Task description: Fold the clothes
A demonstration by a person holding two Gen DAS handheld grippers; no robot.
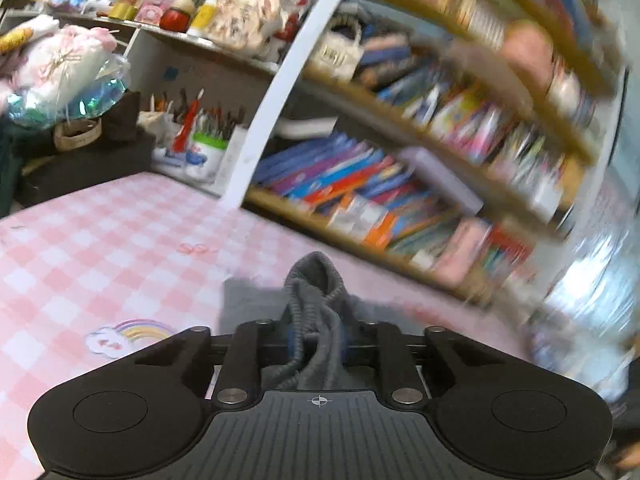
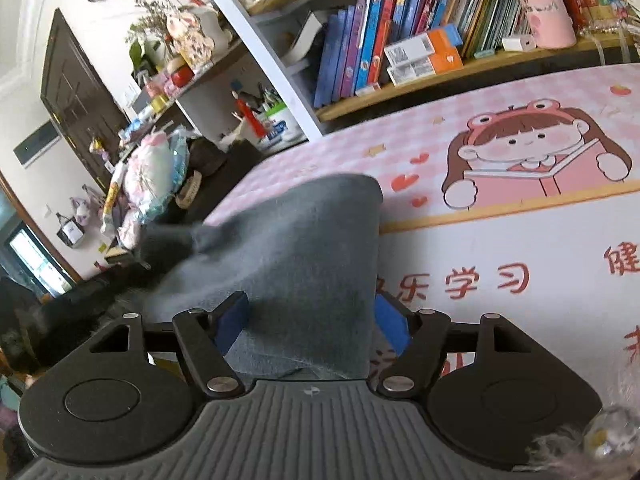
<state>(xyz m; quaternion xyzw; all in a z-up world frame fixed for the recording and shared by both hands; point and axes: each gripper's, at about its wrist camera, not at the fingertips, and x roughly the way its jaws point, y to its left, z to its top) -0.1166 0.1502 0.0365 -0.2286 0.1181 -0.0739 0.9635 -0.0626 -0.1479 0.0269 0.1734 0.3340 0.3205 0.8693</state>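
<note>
A grey knit garment (image 1: pixel 316 280) lies on the pink checked table mat (image 1: pixel 100 240). My left gripper (image 1: pixel 316 336) is shut on a bunched, ribbed edge of it, which stands up in a fold just ahead of the jaws. In the right wrist view the same grey garment (image 2: pixel 296 232) spreads flat over the mat (image 2: pixel 500 220) and reaches its left edge. My right gripper (image 2: pixel 312 322) stands open over it. The blue pads (image 2: pixel 232 320) sit wide apart with cloth lying slack between them, not pinched.
A bookshelf (image 2: pixel 400 40) full of books runs along the table's far side, with a white upright post (image 1: pixel 280 92). A cup of pens (image 1: pixel 204 148) and plush toys (image 1: pixel 60 60) crowd the far left corner. A dark door (image 2: pixel 76 92) is beyond.
</note>
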